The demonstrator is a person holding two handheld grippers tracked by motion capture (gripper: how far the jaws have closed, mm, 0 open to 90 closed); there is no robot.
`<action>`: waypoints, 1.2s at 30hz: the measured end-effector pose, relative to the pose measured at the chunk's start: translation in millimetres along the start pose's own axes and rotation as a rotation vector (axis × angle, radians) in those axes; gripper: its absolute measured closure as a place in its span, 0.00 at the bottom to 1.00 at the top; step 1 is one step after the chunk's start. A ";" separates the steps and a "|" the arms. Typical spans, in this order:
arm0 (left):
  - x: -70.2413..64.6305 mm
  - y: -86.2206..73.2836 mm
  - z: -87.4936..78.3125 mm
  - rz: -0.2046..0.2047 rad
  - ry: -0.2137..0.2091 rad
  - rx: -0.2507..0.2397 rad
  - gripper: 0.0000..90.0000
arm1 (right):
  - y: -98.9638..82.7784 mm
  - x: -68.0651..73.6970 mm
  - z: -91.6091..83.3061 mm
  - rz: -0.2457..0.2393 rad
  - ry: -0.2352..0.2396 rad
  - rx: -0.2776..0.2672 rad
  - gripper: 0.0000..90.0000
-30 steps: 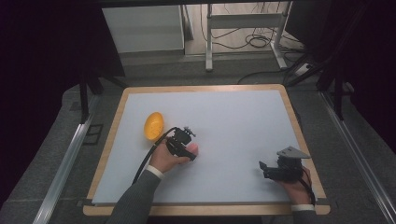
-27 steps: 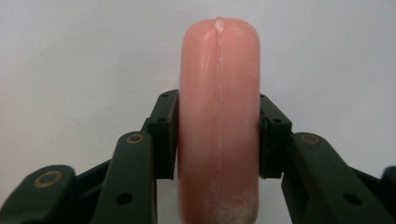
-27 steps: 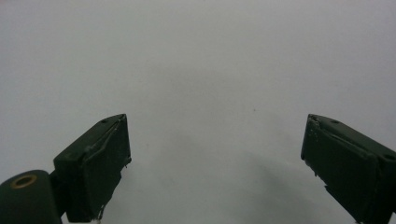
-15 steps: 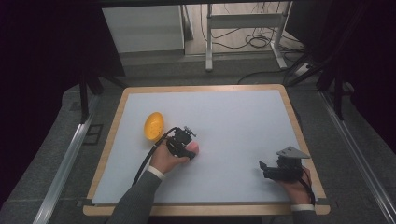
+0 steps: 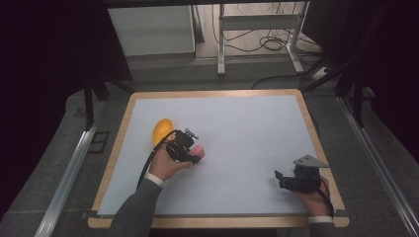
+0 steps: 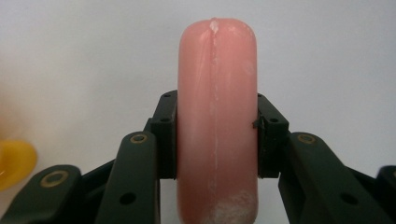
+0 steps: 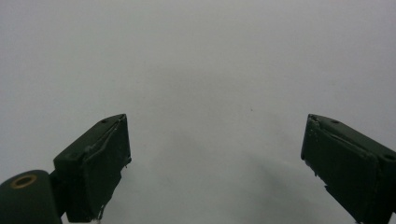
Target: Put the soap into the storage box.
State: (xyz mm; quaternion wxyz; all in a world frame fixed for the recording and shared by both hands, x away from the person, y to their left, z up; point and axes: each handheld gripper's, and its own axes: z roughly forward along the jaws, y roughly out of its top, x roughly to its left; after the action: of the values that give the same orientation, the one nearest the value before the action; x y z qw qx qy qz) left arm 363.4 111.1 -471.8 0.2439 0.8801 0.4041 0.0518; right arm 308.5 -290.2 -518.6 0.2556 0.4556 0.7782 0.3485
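My left gripper is shut on a pink, sausage-shaped cylinder just above the white table top, left of centre. In the left gripper view the cylinder stands upright between the two black pads, which press on both of its sides. A yellow-orange, egg-shaped object lies on the surface just beyond and left of that hand; its edge shows as a yellow blur. My right gripper rests near the front right corner, jaws wide apart with nothing between them.
The white sheet lies on a wooden-edged table. Metal rails run along both sides. Beyond the far edge are a white cabinet, a metal frame's legs and cables on the floor.
The left hand has drifted slightly up and away from me with the pink cylinder in its gripper. The right hand has stayed put.
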 end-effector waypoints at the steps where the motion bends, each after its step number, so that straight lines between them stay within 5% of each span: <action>1: -0.2 0.2 -1.4 0.002 0.010 0.002 0.67 | -0.1 0.5 0.4 0.001 0.000 0.000 0.08; 7: 1.7 3.0 -10.0 0.000 0.004 -0.015 0.67 | 0.0 1.1 0.4 -0.001 0.002 0.000 0.08; 36: 56.2 -13.7 -42.7 -0.131 0.064 -0.068 0.67 | -0.5 0.6 0.9 0.001 -0.005 0.007 0.08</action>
State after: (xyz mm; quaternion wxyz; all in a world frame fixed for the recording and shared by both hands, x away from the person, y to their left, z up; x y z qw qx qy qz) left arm 379.2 176.7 -446.7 0.2634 0.8409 0.4664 0.0775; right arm 308.6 -289.5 -519.5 0.2556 0.4576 0.7787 0.3449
